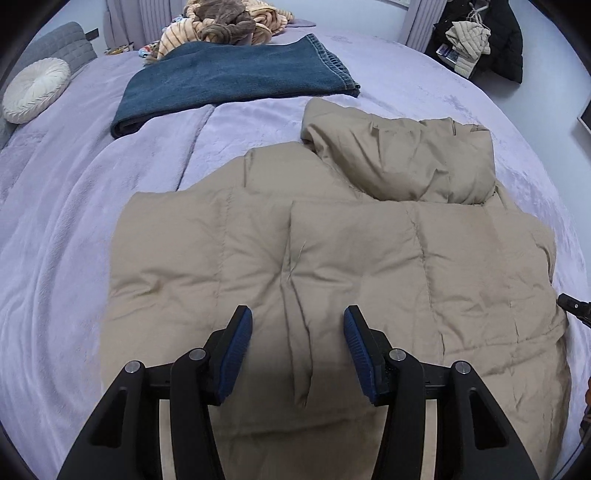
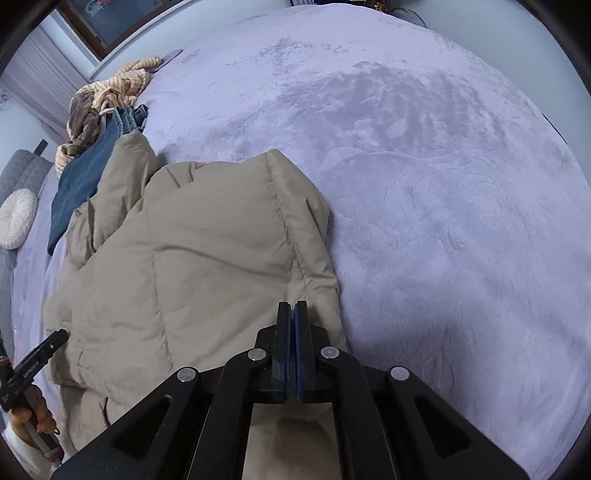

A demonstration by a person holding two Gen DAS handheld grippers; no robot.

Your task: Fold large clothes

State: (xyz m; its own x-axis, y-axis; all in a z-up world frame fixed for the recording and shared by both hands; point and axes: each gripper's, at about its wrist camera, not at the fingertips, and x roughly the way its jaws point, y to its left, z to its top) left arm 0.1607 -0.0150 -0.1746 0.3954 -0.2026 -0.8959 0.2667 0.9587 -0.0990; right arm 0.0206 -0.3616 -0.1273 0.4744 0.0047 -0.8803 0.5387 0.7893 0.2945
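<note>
— Our left gripper hung over the near end of the beige padded jacket, jaws parted with only loose fabric beneath them and nothing pinched. Did we have a hold anywhere?

— Perhaps on the right. Our right gripper had its pads pressed together right at the jacket's seamed edge, but we could not tell whether any cloth was caught between them.

— Where did the jacket lie?

— Spread flat on the lilac bed cover, reaching from the near edge toward the middle. One sleeve was already turned in across the upper part, and a panel seemed laid over the body, so we judged the first folds made.

— And what was left?

— By our reckoning, bringing the length over on itself and squaring the bundle. Beyond it, toward the far edge, the folded jeans looked finished, while the striped heap at the far edge was still crumpled.
</note>
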